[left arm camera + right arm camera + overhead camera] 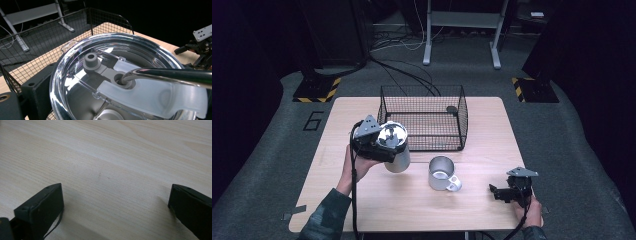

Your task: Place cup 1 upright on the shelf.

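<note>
My left gripper [388, 146] is shut on a steel tumbler [398, 159] and holds it tilted above the table, just in front of the wire basket's [462, 116] left corner. In the left gripper view the tumbler's clear lid [117, 62] is close up. It has a grey plug [91, 60], and a metal straw [170, 74] runs into its hole. One black finger [33, 91] presses the tumbler's side. A steel mug [441, 173] with a handle stands upright at the table's middle. My right gripper [497, 192] rests low at the front right, open, its jaws [115, 202] wide apart over bare wood.
The black wire basket stands at the back centre of the wooden table [362, 200]; a small dark round thing [452, 109] lies in its far right corner. Beyond the table are floor cables and a white desk frame [462, 30].
</note>
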The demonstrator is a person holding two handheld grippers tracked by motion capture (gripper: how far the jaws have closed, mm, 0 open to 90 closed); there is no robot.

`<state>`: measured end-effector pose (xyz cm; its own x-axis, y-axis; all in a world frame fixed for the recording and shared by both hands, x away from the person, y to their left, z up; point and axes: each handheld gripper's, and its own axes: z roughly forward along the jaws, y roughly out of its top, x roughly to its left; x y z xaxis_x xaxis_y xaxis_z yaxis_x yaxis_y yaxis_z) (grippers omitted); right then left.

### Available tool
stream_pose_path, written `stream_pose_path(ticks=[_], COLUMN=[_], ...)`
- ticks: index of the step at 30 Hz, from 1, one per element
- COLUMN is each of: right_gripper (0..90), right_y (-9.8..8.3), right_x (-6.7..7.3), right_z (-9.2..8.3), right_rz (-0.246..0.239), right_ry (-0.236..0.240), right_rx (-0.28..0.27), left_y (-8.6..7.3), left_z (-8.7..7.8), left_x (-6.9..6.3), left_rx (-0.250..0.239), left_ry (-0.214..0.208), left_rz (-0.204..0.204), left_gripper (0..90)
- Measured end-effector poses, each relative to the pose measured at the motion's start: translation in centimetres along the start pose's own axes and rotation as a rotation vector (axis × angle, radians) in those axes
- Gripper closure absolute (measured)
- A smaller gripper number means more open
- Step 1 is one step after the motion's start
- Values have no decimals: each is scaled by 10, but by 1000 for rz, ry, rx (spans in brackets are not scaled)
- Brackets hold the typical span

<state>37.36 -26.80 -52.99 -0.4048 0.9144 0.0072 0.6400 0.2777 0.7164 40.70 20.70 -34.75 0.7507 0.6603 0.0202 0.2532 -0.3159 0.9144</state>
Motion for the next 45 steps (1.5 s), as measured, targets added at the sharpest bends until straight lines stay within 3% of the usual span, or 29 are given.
stream_pose_path(ticks=[25, 45], right_gripper=[0, 0], right_y=[0, 0], right_x=[0, 0], right_z=[0, 0], right_rz=[0, 1], right_ry=[-1, -1], right_rx=[1, 0], left_y=[41, 79], left_z=[-5, 12], left_x=[11, 27], left_rx=[-27, -28], left_ry=[30, 51], left_rz=[28, 57], left_gripper=[39, 38])
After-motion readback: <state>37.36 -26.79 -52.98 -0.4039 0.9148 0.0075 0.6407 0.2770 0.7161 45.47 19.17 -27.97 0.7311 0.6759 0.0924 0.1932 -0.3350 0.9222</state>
